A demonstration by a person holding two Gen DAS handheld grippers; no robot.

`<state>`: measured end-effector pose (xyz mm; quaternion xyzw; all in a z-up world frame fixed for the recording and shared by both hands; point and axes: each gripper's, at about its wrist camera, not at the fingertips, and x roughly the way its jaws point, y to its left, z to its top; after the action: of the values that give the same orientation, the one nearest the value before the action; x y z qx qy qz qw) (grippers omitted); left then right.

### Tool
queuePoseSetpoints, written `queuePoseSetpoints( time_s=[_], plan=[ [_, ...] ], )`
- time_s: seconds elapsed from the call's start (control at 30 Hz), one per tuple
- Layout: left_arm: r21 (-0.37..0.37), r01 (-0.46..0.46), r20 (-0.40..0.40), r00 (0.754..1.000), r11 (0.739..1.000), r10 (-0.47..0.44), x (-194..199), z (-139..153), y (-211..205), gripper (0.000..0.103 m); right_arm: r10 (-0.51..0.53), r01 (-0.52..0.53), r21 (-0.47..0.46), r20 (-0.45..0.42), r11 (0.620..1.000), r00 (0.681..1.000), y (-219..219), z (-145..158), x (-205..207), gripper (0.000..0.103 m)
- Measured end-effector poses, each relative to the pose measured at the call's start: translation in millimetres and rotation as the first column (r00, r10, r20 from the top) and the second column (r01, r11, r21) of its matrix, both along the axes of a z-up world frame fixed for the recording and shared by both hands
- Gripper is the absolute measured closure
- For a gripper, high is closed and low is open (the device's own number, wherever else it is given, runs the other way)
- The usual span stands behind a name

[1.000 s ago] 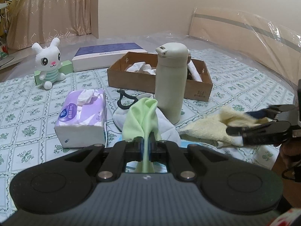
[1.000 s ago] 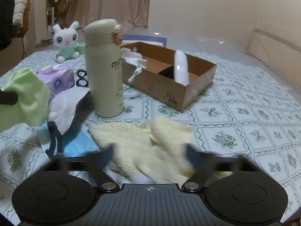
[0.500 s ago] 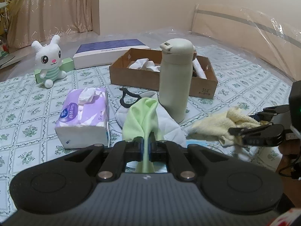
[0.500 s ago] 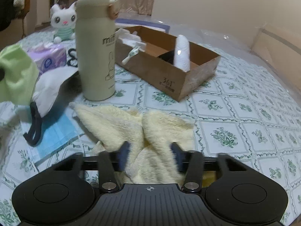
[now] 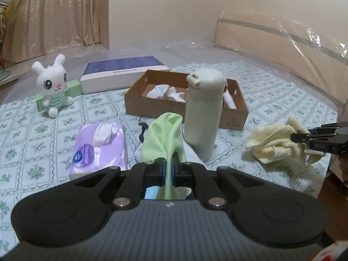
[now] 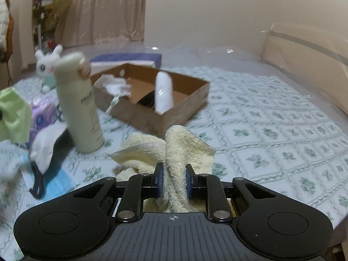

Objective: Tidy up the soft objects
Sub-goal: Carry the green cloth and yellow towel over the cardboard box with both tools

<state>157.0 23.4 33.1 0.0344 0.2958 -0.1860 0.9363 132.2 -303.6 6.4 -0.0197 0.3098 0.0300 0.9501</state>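
My left gripper is shut on a light green cloth and holds it up above the table. My right gripper is shut on a pale yellow towel and holds it lifted off the table; it also shows at the right of the left wrist view. An open cardboard box with white cloths and a white roll inside lies behind a cream bottle. The green cloth shows at the left edge of the right wrist view.
A purple tissue pack, a white plush rabbit and a flat blue-and-white box sit on the patterned tablecloth. A white cloth and a blue mask with black straps lie left of the bottle.
My right gripper closed on the yellow towel and lifted it off the table. My left gripper rose slightly, still holding the green cloth.
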Motion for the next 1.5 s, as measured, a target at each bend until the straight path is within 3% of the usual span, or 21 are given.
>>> queuePoseSetpoints(
  time_s=[0.2,0.33,0.6,0.77,1.07,1.27,1.5],
  plan=[
    [-0.004,0.032,0.009,0.999,0.999,-0.032,28,16,12,0.099,-0.016,0.016,0.058,0.009,0.998,1.000,-24,25,11,0.083],
    [0.033,0.067,0.023,0.997,0.997,-0.068,57,30,15,0.099,-0.012,0.011,0.081,0.013,0.997,1.000,-35,39,29,0.083],
    [0.053,0.148,0.032,0.988,0.988,-0.150,140,51,8,0.099,0.057,-0.061,0.058,0.072,0.996,0.996,-43,79,91,0.083],
    [0.040,0.195,0.008,0.981,0.980,-0.196,197,46,-10,0.099,0.124,-0.127,0.030,0.075,0.991,0.989,-30,91,142,0.083],
    [0.053,0.277,-0.102,0.957,0.959,-0.271,281,1,-61,0.099,0.210,-0.210,-0.015,-0.008,0.978,0.978,2,56,222,0.083],
    [0.081,0.310,-0.183,0.939,0.947,-0.292,312,-40,-93,0.099,0.251,-0.253,-0.021,-0.074,0.967,0.965,17,15,250,0.083],
    [0.113,0.297,-0.216,0.939,0.948,-0.268,338,-64,-110,0.095,0.244,-0.249,-0.035,-0.100,0.968,0.964,22,-9,280,0.083]
  ],
)
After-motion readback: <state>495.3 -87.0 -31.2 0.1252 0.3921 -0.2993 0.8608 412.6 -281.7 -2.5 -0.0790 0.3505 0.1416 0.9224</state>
